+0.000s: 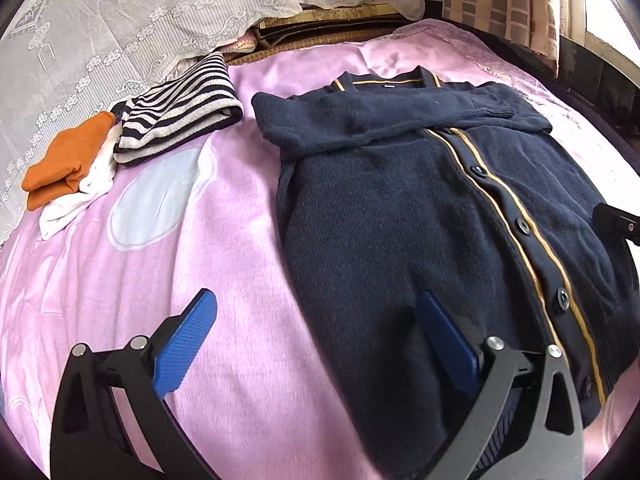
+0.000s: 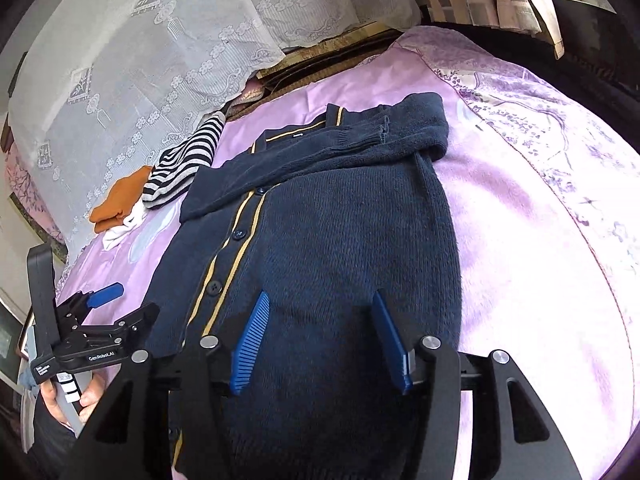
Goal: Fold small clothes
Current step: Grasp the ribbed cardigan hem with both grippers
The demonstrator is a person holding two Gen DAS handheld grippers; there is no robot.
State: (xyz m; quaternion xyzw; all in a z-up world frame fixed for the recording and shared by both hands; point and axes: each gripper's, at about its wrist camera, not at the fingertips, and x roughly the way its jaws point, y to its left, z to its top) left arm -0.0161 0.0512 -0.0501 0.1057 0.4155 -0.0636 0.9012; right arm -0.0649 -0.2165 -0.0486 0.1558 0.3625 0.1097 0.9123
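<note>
Fingers of the left gripper [image 1: 316,332] and right gripper [image 2: 320,338] gape apart, holding nothing, over the near hem of the navy cardigan [image 1: 420,200] mid-bed. Sleeves lie folded across its chest; the body fold remains. Folded clothes [image 1: 120,136] sit toward the far-left edge.

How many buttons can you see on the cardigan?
4 on the cardigan in the left wrist view, down the placket. More may be hidden under the folded sleeves or the hem.
</note>
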